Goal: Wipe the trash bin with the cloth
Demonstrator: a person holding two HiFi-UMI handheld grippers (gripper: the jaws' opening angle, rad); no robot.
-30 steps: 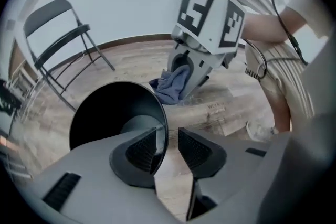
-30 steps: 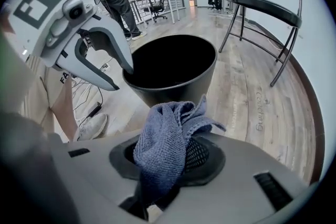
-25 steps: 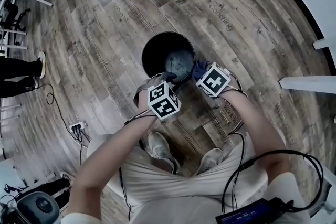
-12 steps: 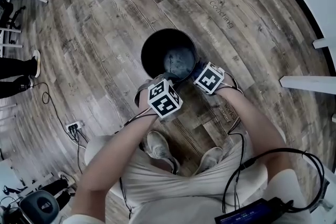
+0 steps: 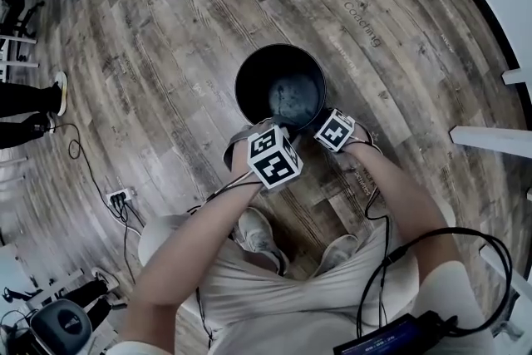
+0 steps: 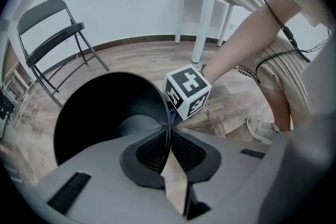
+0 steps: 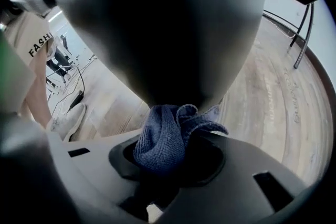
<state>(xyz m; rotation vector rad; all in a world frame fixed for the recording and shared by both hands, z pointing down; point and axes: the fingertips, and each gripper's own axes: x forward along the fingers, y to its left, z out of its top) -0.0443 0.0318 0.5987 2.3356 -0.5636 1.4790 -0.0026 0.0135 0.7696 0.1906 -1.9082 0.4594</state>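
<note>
The black trash bin point(image 5: 280, 87) stands upright on the wood floor in front of my feet. My left gripper point(image 6: 168, 140) has just been closing, and its pads now pinch the bin's near rim point(image 6: 164, 107) between them. My right gripper point(image 7: 167, 157) is shut on a bunched blue cloth point(image 7: 165, 136), which touches the bin's dark outer wall point(image 7: 168, 29) low on the near right side. In the head view the left marker cube point(image 5: 274, 158) sits at the rim and the right marker cube point(image 5: 335, 130) beside the bin.
A black folding chair point(image 6: 50, 29) stands behind the bin, with a white table point(image 6: 212, 2) against the wall to the right. A power strip with cables point(image 5: 122, 197) lies on the floor at left. My shoes point(image 5: 258, 230) are just behind the bin.
The right gripper has dropped from rim height down the bin's outer near side with the cloth. The left gripper has stayed at the rim.
</note>
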